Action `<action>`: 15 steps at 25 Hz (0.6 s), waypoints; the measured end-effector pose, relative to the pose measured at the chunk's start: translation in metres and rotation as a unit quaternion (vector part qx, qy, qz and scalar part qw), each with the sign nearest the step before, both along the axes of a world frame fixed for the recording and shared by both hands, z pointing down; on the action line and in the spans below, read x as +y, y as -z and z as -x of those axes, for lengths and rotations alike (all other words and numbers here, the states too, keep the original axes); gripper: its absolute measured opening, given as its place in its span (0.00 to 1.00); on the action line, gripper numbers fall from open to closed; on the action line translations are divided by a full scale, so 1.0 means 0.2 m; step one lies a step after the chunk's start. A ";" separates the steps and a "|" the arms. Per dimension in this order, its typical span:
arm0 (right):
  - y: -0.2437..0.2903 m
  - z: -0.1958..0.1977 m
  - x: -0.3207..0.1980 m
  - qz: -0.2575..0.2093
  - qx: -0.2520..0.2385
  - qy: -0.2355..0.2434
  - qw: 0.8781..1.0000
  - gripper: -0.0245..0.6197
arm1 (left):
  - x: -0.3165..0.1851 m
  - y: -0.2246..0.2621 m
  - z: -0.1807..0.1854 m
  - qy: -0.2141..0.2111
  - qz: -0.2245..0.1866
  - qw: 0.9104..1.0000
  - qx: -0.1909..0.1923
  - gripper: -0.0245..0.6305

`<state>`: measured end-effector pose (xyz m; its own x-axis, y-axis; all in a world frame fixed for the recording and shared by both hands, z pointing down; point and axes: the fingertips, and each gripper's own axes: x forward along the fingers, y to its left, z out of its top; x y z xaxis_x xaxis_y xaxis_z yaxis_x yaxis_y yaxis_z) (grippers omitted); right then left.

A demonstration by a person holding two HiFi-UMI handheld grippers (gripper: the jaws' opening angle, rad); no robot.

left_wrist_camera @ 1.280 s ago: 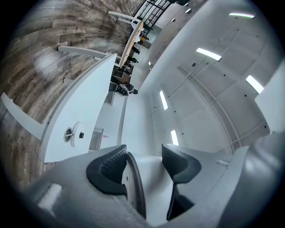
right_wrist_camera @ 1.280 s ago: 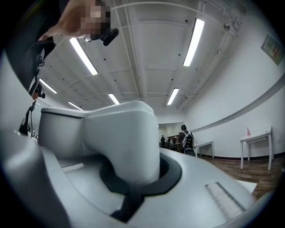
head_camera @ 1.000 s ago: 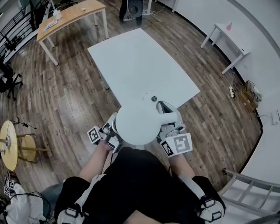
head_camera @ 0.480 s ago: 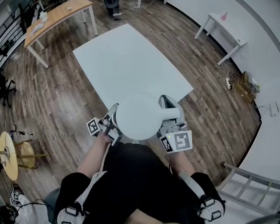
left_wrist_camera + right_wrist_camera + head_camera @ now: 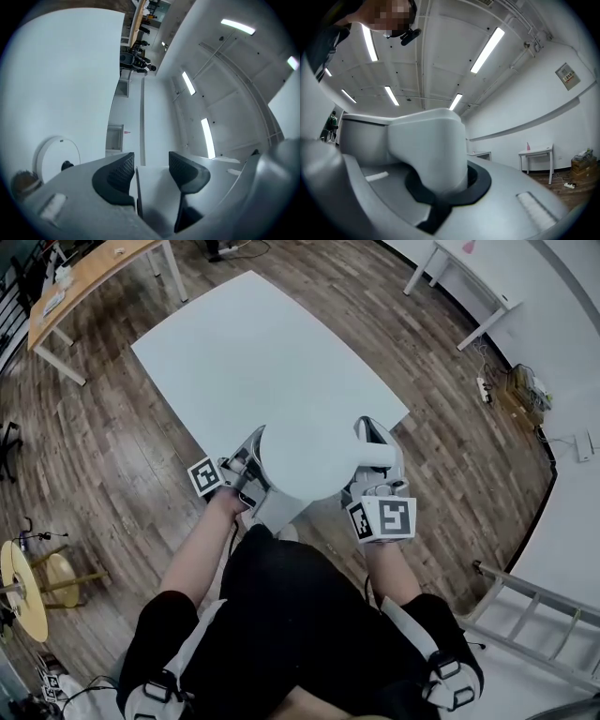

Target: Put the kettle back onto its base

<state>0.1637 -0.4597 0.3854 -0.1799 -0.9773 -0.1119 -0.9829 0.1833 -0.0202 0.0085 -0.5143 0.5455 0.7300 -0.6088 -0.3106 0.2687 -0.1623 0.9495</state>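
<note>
From above, the white kettle (image 5: 305,460) shows as a round lid over the near edge of the white table (image 5: 244,343). My right gripper (image 5: 375,465) is shut on the kettle's handle (image 5: 426,150), which fills its jaws (image 5: 440,187). My left gripper (image 5: 251,463) is at the kettle's left side. Its jaws are closing, and a white part of the kettle (image 5: 152,187) sits between the dark pads (image 5: 115,176), touching both. The round white base (image 5: 55,157) with its dark centre pin lies on the table just ahead in the left gripper view. In the head view the kettle hides it.
Wood floor surrounds the table. A wooden desk (image 5: 84,277) stands at the far left and a small white side table (image 5: 469,277) at the far right. A stool (image 5: 23,582) is at the left and a ladder (image 5: 534,615) at the lower right.
Both grippers have carried the kettle forward from in front of the table to over its near edge. The base, seen beyond the kettle a second ago, is now hidden under it.
</note>
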 end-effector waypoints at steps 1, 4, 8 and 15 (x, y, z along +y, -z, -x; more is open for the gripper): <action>-0.01 -0.02 -0.02 -0.001 -0.003 -0.005 1.000 0.05 | -0.03 0.00 -0.01 -0.001 -0.008 1.000 -0.020 0.38; -0.05 -0.06 -0.06 -0.001 -0.007 -0.013 1.000 0.05 | -0.11 0.01 -0.05 -0.002 -0.056 0.993 -0.105 0.38; -0.12 -0.08 -0.14 0.011 -0.004 -0.021 1.000 0.05 | -0.22 0.05 0.02 0.044 -0.123 0.959 -0.250 0.38; -0.25 -0.05 -0.23 0.019 0.034 -0.031 0.999 0.05 | -0.28 0.22 0.09 0.106 -0.194 0.916 -0.334 0.03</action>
